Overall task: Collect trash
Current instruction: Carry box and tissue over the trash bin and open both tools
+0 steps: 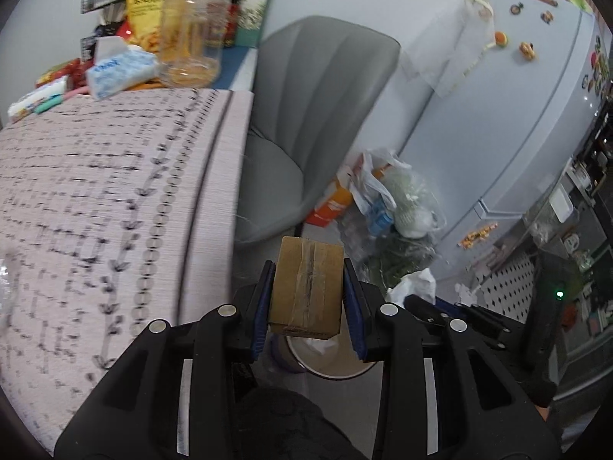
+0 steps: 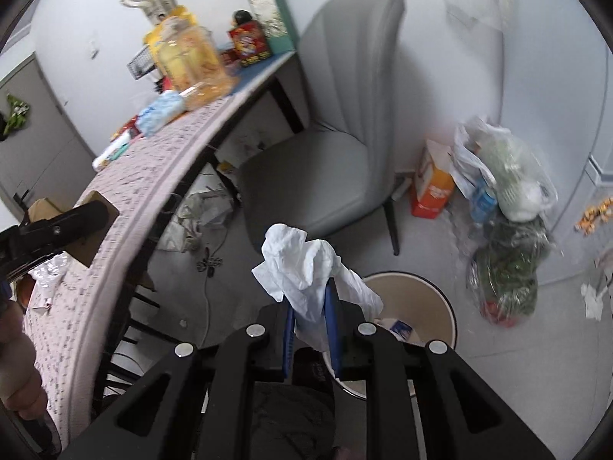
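My left gripper is shut on a small brown cardboard box sealed with tape, its blue pads pressing on both sides. Just beyond the table edge, the box hangs over a beige waste bin on the floor. My right gripper is shut on a crumpled white tissue, which sticks up past the fingertips. It hovers beside the near rim of the bin, which holds some paper scraps. In the right wrist view, the left gripper's finger and the box show at the far left.
A table with a pink patterned cloth fills the left, with a plastic jar, a tissue pack and snack packs at its far end. A grey chair stands behind the bin. Full plastic bags and an orange carton lie by the fridge.
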The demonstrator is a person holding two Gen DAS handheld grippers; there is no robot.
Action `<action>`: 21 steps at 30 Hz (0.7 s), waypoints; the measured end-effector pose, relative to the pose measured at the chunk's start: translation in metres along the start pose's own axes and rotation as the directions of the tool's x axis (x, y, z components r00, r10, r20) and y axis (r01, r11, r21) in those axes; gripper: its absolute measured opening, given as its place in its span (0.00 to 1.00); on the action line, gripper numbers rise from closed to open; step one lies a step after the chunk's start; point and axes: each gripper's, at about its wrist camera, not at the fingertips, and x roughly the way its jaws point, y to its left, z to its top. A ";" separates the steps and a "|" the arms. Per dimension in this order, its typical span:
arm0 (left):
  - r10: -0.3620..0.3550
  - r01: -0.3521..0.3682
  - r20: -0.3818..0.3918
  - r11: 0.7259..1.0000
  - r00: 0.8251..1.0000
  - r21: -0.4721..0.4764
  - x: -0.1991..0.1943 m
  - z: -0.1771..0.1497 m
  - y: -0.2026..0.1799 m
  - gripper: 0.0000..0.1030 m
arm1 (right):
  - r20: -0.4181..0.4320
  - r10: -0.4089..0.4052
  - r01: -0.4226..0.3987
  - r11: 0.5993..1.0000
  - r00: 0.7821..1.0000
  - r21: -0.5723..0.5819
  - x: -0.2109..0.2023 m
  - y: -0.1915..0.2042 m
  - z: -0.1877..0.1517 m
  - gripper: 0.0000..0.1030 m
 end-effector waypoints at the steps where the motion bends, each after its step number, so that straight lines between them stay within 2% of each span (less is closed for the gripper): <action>1: -0.004 0.004 -0.006 1.000 1.000 0.005 0.005 0.000 -0.004 0.33 | -0.001 -0.003 0.003 1.000 1.000 0.006 0.002 -0.004 0.000 0.16; 3: -0.014 0.014 -0.022 1.000 1.000 0.009 0.014 0.001 -0.011 0.33 | 0.005 -0.005 0.005 1.000 1.000 0.023 0.007 -0.014 0.001 0.19; 4: -0.017 0.018 -0.028 1.000 0.999 0.009 0.018 0.002 -0.013 0.33 | 0.003 0.000 0.000 0.999 1.000 0.036 0.010 -0.020 0.002 0.25; 5: -0.021 0.021 -0.036 1.000 0.999 0.009 0.022 0.002 -0.014 0.33 | 0.004 0.005 -0.005 0.999 1.000 0.048 0.011 -0.023 0.002 0.45; 6: -0.023 0.023 -0.043 1.000 0.999 0.011 0.026 0.002 -0.016 0.33 | 0.015 0.003 -0.004 0.998 1.000 0.062 0.010 -0.027 0.003 0.57; 12: -0.035 0.038 -0.097 0.999 0.995 0.029 0.052 0.001 -0.028 0.33 | 0.041 -0.033 0.028 0.993 0.999 0.113 0.004 -0.050 -0.002 0.61; 21: -0.081 0.092 -0.172 0.994 0.982 0.063 0.088 -0.007 -0.060 0.33 | 0.039 -0.090 0.081 0.981 0.995 0.179 -0.015 -0.084 -0.021 0.61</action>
